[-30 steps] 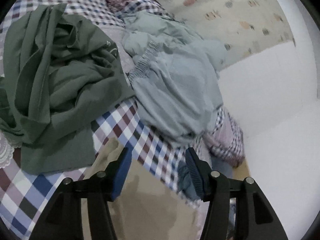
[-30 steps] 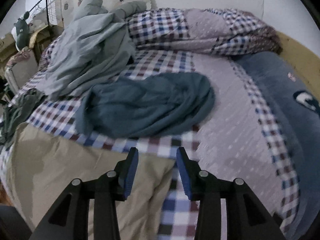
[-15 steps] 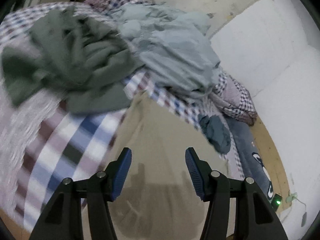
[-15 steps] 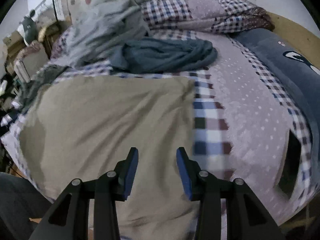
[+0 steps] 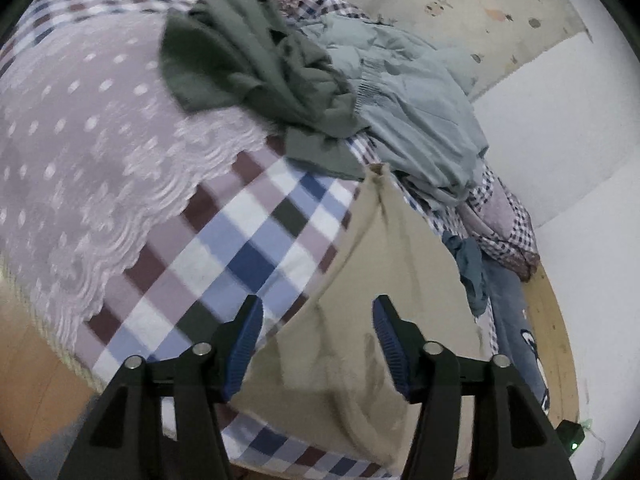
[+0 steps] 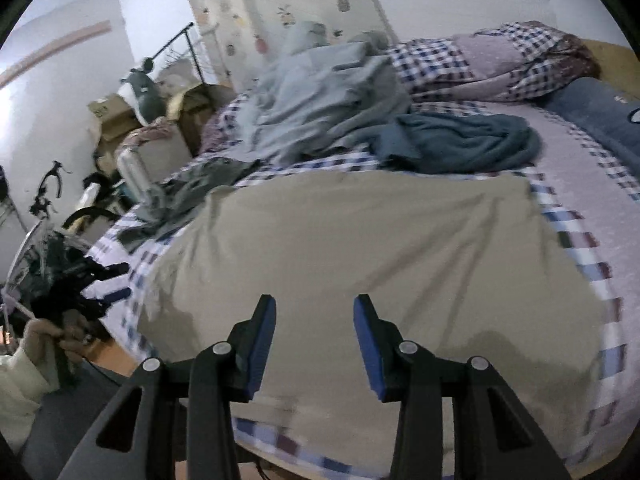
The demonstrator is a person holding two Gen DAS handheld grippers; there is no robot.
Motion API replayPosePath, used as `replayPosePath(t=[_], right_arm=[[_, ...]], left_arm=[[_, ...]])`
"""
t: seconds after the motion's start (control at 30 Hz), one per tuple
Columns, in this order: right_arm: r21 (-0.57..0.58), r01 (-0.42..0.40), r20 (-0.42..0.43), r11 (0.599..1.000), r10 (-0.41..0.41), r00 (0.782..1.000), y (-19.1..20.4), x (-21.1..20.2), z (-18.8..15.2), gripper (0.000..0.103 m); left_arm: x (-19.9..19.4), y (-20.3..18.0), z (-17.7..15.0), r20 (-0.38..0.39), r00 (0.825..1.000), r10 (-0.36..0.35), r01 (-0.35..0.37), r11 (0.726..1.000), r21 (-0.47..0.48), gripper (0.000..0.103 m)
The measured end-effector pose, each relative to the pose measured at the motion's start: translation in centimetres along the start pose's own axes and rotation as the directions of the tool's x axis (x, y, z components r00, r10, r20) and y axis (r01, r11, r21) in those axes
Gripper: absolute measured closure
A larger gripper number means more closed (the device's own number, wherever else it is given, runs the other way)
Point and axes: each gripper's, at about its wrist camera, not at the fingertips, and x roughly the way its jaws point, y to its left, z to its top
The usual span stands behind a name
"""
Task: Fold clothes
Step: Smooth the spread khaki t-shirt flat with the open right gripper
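Hovering over beige cloth (image 6: 360,248), empty tools (image 6: 315,336)

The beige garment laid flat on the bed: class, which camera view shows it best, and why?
The right wrist view. There the beige garment lies spread out, nearly its whole outline showing above the open right gripper. The left wrist view shows only a narrow slanted part of it, beyond the open left gripper.

A lived-in home bedroom: a bed (image 6: 580,216) under a checked, lace-trimmed bedspread (image 5: 248,240) carries loose clothes (image 6: 320,108) and a rolled quilt (image 6: 480,64). A fruit-print curtain (image 6: 272,4) hangs against white walls, with a clothes rail (image 6: 180,40) and cardboard boxes (image 6: 108,116) (plus assorted clutter) crowding the corner beside it.
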Motion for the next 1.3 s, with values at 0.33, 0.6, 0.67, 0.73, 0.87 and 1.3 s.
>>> replayPosePath(t=[0.33,0.6,0.67,0.73,0.87,1.3], right_arm=[[-0.016,-0.018,0.044,1.0,0.019,0.999,2.3,1.1,-0.3,0.044],[-0.002,-0.02,0.042,1.0,0.02,0.999,3.0,1.9,-0.2,0.044],[-0.002,-0.023,0.037,1.0,0.023,0.999,3.2,2.2,-0.3,0.044],[0.0,-0.027,0.036,1.0,0.027,0.999,3.3,2.3,-0.3,0.044],[-0.015,-0.04,0.006,0.999,0.04,0.999,4.1,3.3,-0.7,0.044],[-0.072,0.098,-0.021,0.993,-0.1,0.995,5.9,5.1,-2.2,0.044]], left_arm=[[1.1,2.5,-3.2,-0.024,0.999,0.033,-0.034,0.999,-0.015,0.034],[1.4,3.8,-4.4,-0.056,0.998,-0.032,0.028,0.997,-0.072,0.034],[1.5,4.0,-4.6,-0.062,0.997,-0.053,0.047,0.995,-0.085,0.034],[1.5,4.2,-4.8,-0.068,0.995,-0.07,0.063,0.993,-0.096,0.034],[1.7,3.9,-5.4,-0.084,0.994,-0.074,0.068,0.995,-0.072,0.033],[1.9,3.8,-5.2,-0.102,0.99,-0.1,0.094,0.994,-0.056,0.034]])
